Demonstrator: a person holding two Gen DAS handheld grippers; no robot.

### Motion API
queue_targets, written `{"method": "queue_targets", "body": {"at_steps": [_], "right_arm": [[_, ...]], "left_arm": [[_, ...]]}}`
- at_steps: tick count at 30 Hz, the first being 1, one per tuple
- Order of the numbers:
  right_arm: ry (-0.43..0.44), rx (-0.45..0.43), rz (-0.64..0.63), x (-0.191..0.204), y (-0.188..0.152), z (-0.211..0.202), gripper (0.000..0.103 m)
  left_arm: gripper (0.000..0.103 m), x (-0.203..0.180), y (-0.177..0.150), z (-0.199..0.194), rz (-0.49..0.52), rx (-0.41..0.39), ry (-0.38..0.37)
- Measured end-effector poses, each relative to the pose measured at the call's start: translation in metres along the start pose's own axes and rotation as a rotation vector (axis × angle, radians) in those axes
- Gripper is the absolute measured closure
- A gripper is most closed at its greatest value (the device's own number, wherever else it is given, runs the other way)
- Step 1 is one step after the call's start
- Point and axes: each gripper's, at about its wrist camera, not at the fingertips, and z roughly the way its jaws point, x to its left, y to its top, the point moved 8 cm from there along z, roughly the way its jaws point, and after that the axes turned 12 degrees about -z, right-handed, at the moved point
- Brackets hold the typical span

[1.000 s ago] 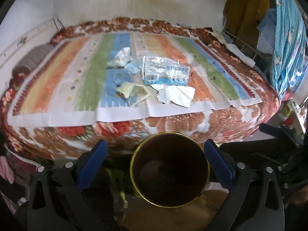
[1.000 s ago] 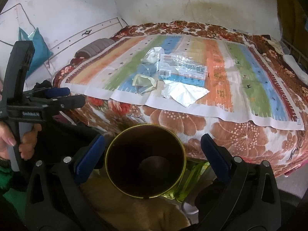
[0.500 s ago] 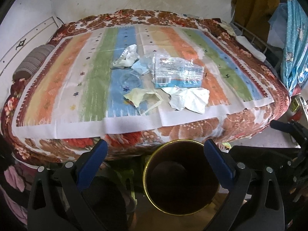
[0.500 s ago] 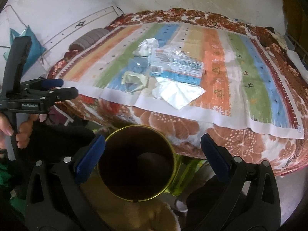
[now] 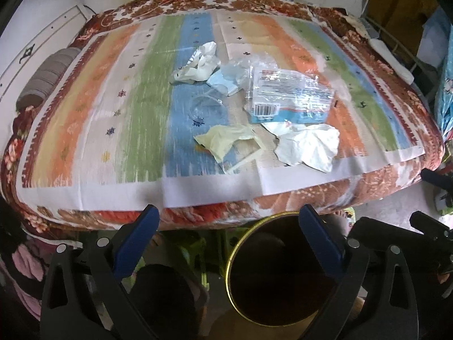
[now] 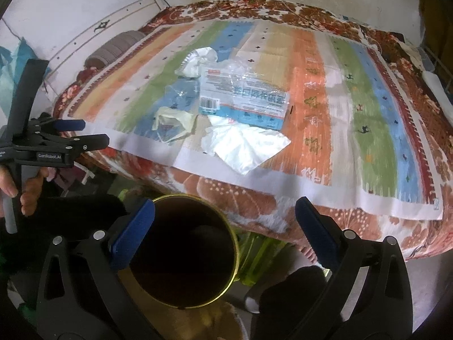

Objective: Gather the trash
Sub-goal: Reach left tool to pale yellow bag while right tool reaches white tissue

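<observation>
Trash lies in a cluster on the striped mat point(image 5: 93, 130) on the bed: a clear plastic package with blue print point(image 5: 288, 99) point(image 6: 243, 99), crumpled white paper point(image 5: 308, 144) point(image 6: 243, 144), a yellowish wrapper point(image 5: 226, 141) point(image 6: 172, 119), a white crumpled wad point(image 5: 198, 65) point(image 6: 198, 61) and a clear plastic lid point(image 5: 208, 106). A dark bin with a gold rim point(image 5: 280, 277) point(image 6: 184, 257) stands below the bed's front edge. My left gripper point(image 5: 229, 226) is open and empty, left of the bin. My right gripper point(image 6: 225, 221) is open and empty above the bin.
The left gripper also shows in the right wrist view point(image 6: 56, 141), held at the bed's left corner. A grey rolled cushion point(image 5: 45, 79) lies at the bed's far left. A white wall is behind; hanging cloth point(image 5: 444, 70) is at the right.
Both grippers have moved forward and up toward the bed, so the trash looks closer. The bin has shifted right in the left view and left in the right view.
</observation>
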Motion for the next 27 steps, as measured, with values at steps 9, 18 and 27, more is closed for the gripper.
{"method": "queue_targets", "body": {"at_steps": [9,18,27], "right_arm": [[-0.001,0.023,0.012,-0.012,0.022,0.026,0.009],[0.003,0.055,0.036,-0.029,0.037,0.068,0.009],[-0.004,0.11,0.05,-0.046,0.039,0.109,0.014]], "left_arm": [[0.011,0.002,0.018,0.027,0.026,0.02,0.051],[0.015,0.007,0.031,0.06,-0.015,0.078,0.042],[0.021,0.013,0.038,0.093,0.003,0.118,0.082]]}}
